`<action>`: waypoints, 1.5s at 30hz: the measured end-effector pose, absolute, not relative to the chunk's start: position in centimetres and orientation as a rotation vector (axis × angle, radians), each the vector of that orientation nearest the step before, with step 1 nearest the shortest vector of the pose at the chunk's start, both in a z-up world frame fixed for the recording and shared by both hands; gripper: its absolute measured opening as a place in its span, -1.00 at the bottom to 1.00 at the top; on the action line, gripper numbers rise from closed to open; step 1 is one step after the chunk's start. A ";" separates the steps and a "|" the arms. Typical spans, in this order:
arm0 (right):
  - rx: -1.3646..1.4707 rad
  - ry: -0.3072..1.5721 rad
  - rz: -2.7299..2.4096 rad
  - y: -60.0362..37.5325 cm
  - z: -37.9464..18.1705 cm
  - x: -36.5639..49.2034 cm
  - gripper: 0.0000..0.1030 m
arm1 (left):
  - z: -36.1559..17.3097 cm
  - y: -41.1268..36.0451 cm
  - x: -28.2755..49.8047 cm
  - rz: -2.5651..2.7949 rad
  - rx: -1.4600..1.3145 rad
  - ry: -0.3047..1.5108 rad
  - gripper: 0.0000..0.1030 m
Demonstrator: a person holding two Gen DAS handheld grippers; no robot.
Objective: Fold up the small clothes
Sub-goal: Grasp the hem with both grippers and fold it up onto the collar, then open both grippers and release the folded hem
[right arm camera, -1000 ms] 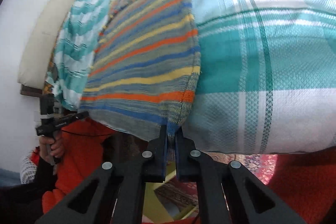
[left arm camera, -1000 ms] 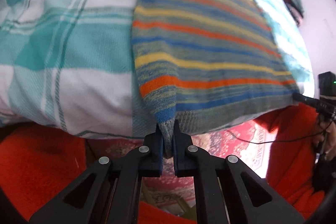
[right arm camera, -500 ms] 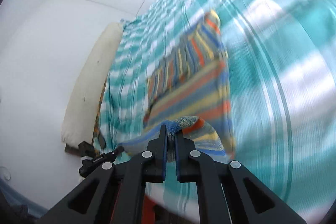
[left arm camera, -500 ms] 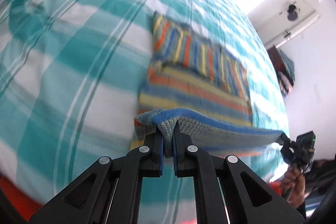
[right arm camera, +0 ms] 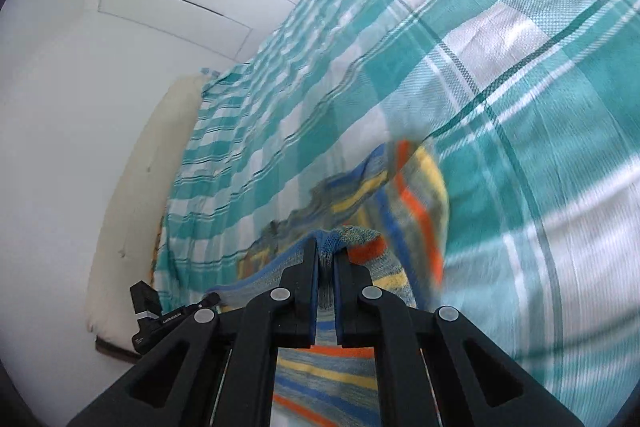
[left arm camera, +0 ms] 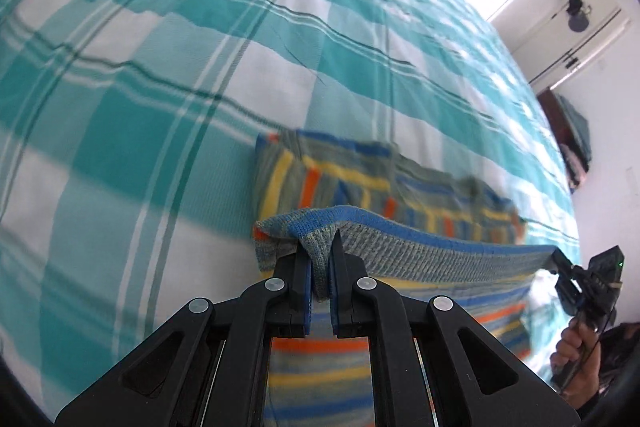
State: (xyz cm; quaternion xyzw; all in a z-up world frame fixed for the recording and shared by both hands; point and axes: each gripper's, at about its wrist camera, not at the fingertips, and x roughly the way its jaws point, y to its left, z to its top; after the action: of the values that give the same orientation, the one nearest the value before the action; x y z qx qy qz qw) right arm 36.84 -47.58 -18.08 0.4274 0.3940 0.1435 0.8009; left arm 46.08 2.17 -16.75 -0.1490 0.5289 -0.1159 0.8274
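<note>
The left gripper (left arm camera: 320, 267) has its jaws pinched tight on one corner of the striped blue, orange, yellow and grey knitted garment (left arm camera: 400, 195). The right gripper (right arm camera: 326, 261) is clamped the same way on the other corner. The hem hangs stretched between them above the rest of the garment, which lies on the teal-and-white checked bed sheet (left arm camera: 160, 107). A hand (left arm camera: 576, 351) grips the right tool's handle.

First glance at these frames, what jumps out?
The striped knit garment, orange, yellow and blue, lies on the teal-and-white checked bedspread. Its near edge is lifted and stretched between the left gripper and the right gripper, each shut on one corner.
</note>
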 end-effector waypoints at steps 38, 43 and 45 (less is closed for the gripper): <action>0.370 1.053 0.275 -41.5 -22.7 28.4 -0.61 | -21.9 2.8 32.5 -0.237 -0.025 1.128 0.59; 0.328 1.018 0.232 -41.1 -22.8 27.8 -0.66 | -21.8 2.2 32.4 -0.180 -0.003 1.133 0.66; 0.260 1.002 0.210 -39.9 -22.7 27.8 -0.66 | -21.9 2.1 32.2 -0.167 -0.007 1.116 0.68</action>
State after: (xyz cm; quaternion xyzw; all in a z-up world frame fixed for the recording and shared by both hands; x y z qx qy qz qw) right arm 27.82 -39.89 -22.66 0.1242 0.4780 0.1000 0.8638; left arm 32.16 2.10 -21.88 -0.0035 0.5289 -0.0792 0.8450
